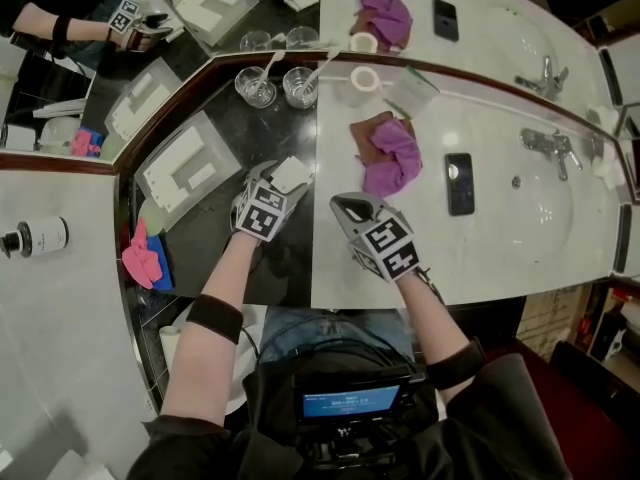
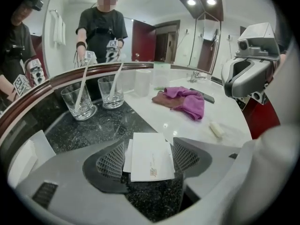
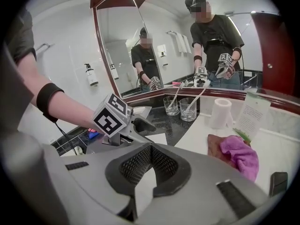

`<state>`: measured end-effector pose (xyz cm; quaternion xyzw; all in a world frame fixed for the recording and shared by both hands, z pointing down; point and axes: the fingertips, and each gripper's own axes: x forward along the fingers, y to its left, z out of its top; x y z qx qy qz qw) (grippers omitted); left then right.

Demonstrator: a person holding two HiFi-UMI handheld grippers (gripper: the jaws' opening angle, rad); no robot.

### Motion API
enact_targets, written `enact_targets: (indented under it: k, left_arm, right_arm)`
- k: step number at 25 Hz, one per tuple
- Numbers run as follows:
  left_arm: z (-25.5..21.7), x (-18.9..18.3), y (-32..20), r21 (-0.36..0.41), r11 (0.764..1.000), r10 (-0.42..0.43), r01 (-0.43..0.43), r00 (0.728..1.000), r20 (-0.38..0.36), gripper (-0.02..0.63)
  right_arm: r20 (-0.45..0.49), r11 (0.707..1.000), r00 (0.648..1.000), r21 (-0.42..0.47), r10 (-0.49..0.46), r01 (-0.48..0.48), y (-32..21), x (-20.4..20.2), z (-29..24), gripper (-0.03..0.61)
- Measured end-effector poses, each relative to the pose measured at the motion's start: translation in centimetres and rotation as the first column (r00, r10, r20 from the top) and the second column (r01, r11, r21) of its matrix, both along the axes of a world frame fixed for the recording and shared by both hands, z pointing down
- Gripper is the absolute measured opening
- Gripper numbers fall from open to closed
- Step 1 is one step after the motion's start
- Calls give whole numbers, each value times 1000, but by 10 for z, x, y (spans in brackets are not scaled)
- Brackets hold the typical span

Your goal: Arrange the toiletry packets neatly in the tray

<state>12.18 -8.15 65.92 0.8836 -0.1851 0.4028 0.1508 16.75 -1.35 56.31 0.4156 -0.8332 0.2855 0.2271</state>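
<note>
On the black granite counter [image 1: 232,118], the grey tray [image 1: 216,140] sits left of both grippers. Left gripper [image 2: 149,150]: jaws apart, released, straddling white toiletry packets [image 2: 151,164] lying flat on the granite, outside the tray. Right gripper [image 3: 150,153]: jaws clenched together, nothing held.

Packets [image 1: 291,174] just right of tray [image 1: 218,146], glasses [image 1: 255,86] behind, cloth [image 1: 392,156] farther right.

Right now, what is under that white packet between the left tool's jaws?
A second white packet peeks out along the top packet's left edge, otherwise covered. Below both shows black speckled counter.
</note>
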Motion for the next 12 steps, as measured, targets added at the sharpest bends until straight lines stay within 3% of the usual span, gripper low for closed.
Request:
enact_targets:
  k: [12]
  left_arm:
    - [-40,-8,3,92,995,-44,48,998,-42,328]
  right_arm:
    - [-6,1000,1000,17,-25,25,3,-4,-9,3]
